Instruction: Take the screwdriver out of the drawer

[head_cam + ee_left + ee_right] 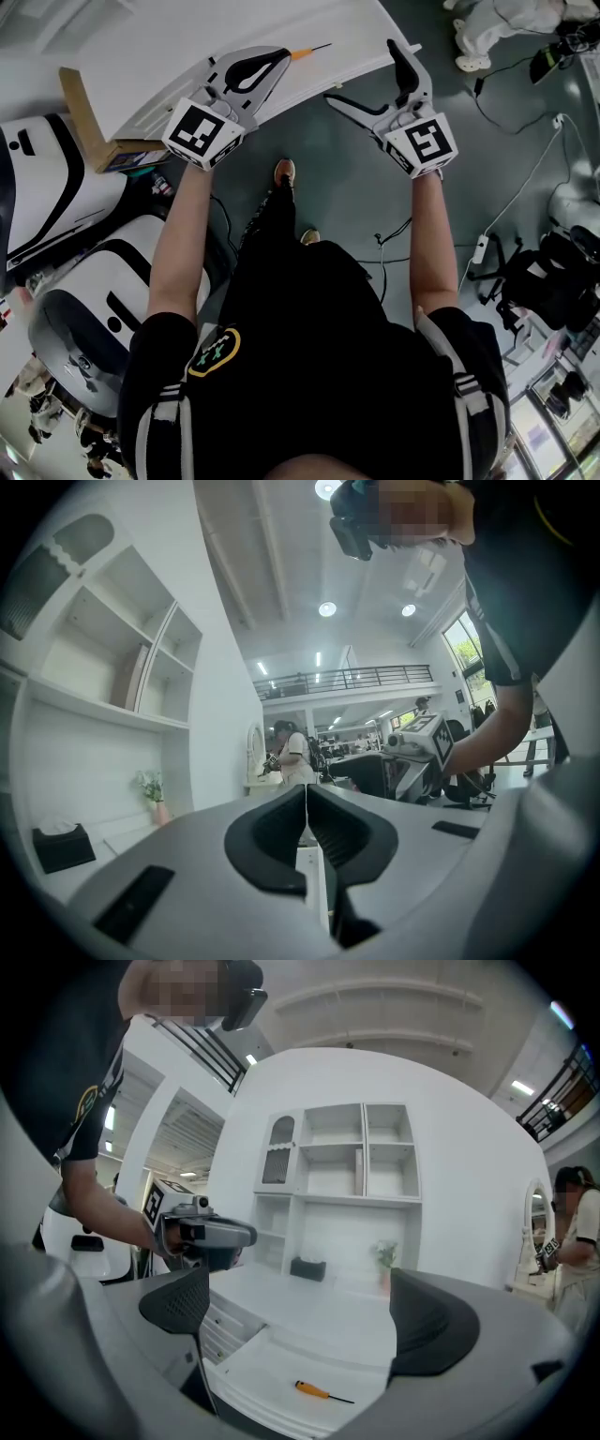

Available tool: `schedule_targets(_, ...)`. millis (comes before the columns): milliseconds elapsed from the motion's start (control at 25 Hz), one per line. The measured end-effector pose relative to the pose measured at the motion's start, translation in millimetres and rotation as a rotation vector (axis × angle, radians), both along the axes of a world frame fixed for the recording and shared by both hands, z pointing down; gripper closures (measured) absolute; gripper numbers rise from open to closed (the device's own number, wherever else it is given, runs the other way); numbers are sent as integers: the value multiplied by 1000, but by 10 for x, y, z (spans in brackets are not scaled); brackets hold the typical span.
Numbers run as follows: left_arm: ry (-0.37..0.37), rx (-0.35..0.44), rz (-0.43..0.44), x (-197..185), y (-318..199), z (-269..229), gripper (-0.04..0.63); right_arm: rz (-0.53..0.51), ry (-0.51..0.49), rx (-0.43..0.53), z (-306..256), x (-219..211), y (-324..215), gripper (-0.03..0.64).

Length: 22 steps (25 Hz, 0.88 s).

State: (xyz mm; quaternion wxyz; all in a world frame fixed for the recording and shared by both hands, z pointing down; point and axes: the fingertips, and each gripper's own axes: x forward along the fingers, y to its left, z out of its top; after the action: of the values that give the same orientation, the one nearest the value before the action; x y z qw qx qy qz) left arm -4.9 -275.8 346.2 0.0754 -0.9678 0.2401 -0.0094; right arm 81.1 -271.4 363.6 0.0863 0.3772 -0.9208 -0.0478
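Head view shows us both claws held out over the white table (187, 47). The left claw (279, 59) is shut with nothing in it, and the right claw (373, 80) has its jaws wide apart and bare. Just past the left claw's tip we see the screwdriver (305, 52), orange-handled, with its thin shaft pointing right.

In the right gripper view we find it more plainly. The drawer (281, 1358) stands pulled out from the table's front, and the screwdriver (314, 1390) lies flat on its white floor, alone, near the front edge. Nothing touches it, and nothing lies between it and the open right claw (305, 1312). The left claw (202, 1234) hangs up and to the left, well apart from it.

Behind the table we see a white shelf unit (347, 1176), a dark tissue box (307, 1267) and a small potted plant (384, 1260). A person (572, 1232) stands far right.

In the left gripper view the pads meet along one thin seam. In the head view a cardboard box (94, 131) sits beside the table, and cables (525, 187) trail over the grey floor (375, 216).
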Motion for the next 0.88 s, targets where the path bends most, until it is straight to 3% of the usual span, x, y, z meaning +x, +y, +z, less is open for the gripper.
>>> schedule_targets(880,-10,-33,15,23,-598,298,574,-108,313,-92,1073,-177,-951,26)
